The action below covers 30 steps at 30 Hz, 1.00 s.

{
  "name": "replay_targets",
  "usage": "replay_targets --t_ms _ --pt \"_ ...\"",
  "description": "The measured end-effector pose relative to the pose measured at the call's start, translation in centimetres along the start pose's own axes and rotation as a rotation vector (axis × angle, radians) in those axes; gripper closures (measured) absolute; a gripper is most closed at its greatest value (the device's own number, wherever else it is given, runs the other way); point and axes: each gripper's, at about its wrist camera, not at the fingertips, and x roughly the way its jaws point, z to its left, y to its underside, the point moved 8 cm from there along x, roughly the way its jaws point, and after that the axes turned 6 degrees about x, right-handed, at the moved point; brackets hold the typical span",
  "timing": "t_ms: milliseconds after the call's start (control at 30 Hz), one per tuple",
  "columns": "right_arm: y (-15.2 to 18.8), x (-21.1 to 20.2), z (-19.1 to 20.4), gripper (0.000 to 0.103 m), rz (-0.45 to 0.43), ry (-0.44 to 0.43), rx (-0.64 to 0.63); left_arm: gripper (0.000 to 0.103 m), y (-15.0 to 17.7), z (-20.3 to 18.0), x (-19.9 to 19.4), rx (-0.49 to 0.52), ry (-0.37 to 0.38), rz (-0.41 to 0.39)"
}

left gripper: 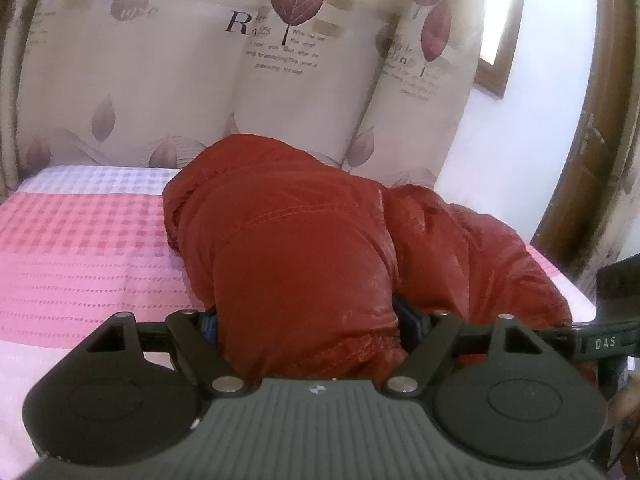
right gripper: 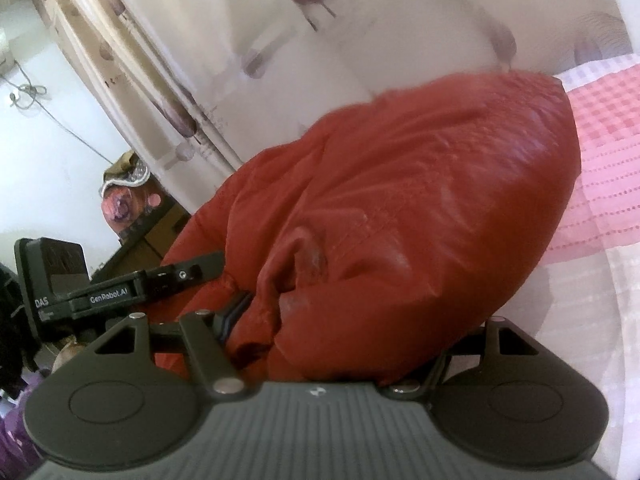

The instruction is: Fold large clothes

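Observation:
A puffy red jacket (left gripper: 304, 224) lies bunched on the bed, rising in a thick mound ahead of both grippers. In the left wrist view my left gripper (left gripper: 310, 316) has a thick fold of the jacket filling the gap between its fingers (left gripper: 412, 320), with the blue pads pressed against it on both sides. In the right wrist view the red jacket (right gripper: 420, 184) bulges over my right gripper (right gripper: 344, 320). Its left finger (right gripper: 232, 312) presses into the cloth; the right finger is hidden under it. The two grippers hold the jacket side by side, close together.
The bed wears a pink and white checked cover (left gripper: 80, 240). A leaf-print curtain (left gripper: 160, 80) hangs right behind it. A dark wooden frame (left gripper: 580, 160) curves up at the right. In the right wrist view, low furniture with cluttered items (right gripper: 128, 208) stands beyond the bed's edge.

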Motion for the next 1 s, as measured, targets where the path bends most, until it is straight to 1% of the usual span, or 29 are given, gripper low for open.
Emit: replay_targets --t_ms 100,133,167,200,300,367,500,733,900,1000 --pt "0.5 0.4 -0.3 0.031 0.004 0.023 -0.035 0.014 1.0 0.6 0.1 -0.014 -0.018 -0.014" --pt "0.7 0.5 -0.4 0.030 0.004 0.026 -0.041 0.009 1.3 0.7 0.0 -0.011 -0.029 -0.027" --pt "0.9 0.6 -0.5 0.028 0.001 0.032 -0.056 0.001 1.6 0.9 -0.1 0.004 -0.050 -0.047" --pt "1.1 0.7 -0.5 0.026 -0.002 0.039 -0.073 0.000 1.9 1.0 -0.2 0.015 -0.079 -0.058" --pt "1.6 1.0 -0.1 0.021 -0.016 0.056 -0.125 0.000 2.4 1.3 -0.9 0.013 -0.101 -0.098" --pt "1.8 1.1 -0.3 0.018 -0.027 0.058 -0.125 0.000 2.8 1.5 -1.3 -0.007 -0.106 -0.120" --pt "2.3 1.0 -0.3 0.014 -0.035 0.062 -0.140 0.000 3.1 1.5 -2.0 -0.042 -0.128 -0.129" --pt "2.3 1.0 -0.7 0.011 -0.031 0.055 -0.128 0.000 2.7 0.5 -3.3 0.009 -0.236 -0.111" --pt "2.1 0.6 -0.9 0.009 -0.028 0.040 -0.102 0.000 2.2 -0.8 -4.0 0.090 -0.341 -0.113" --pt "2.0 0.0 -0.9 0.009 -0.038 0.041 -0.100 0.000 2.0 -1.5 -4.5 0.121 -0.405 -0.115"
